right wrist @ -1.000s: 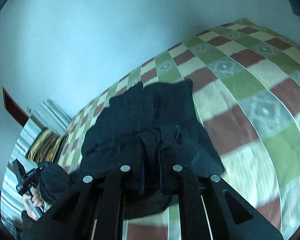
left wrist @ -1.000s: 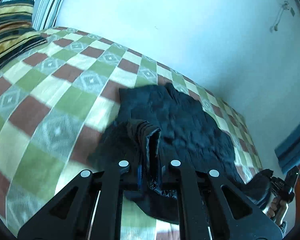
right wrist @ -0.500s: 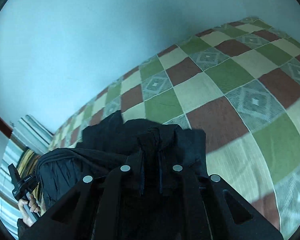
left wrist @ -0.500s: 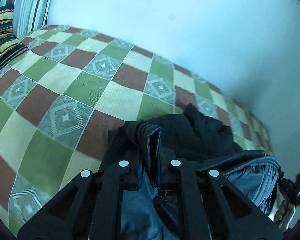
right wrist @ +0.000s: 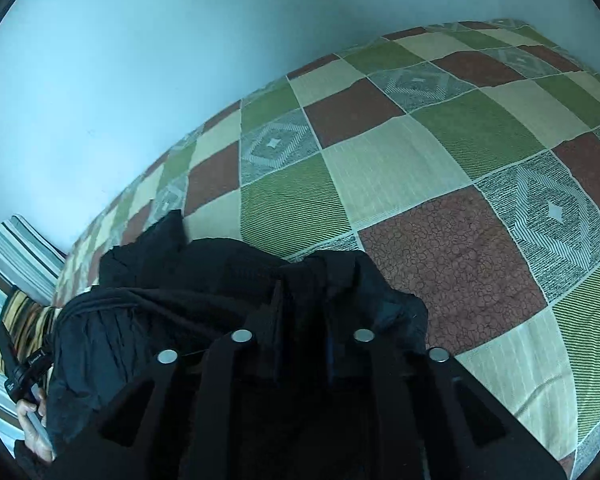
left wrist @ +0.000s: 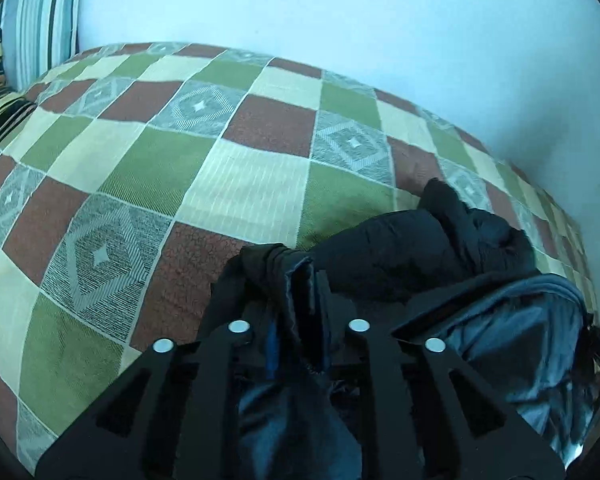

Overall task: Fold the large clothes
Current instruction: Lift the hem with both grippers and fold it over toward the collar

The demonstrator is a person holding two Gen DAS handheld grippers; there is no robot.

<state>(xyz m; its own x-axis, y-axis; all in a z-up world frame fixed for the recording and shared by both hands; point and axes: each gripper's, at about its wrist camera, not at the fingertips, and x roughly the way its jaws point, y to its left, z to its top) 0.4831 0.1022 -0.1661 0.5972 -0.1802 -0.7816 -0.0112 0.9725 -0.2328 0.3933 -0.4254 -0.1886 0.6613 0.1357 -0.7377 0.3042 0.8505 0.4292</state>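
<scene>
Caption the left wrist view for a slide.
Left gripper shut on a black jacket, lifting its edge over a checkered bedspread.

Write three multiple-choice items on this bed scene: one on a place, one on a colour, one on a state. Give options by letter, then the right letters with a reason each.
1. Where do the striped pillows lie in the left wrist view?
A. upper left, at the end of the bed
B. on top of the garment
C. lower right corner

2. What colour is the jacket on its outer side?
A. red
B. black
C. white

3. How does the left gripper stand?
A. wide open above the bedspread
B. shut on a fold of the jacket
C. shut on a pillow

Key: 1 A, the pillows sit past the checked bedspread at upper left. 2 B, the fabric is black, with a bluish grey lining showing. 3 B, cloth is pinched between its fingers; the right gripper grips the jacket likewise.
</scene>
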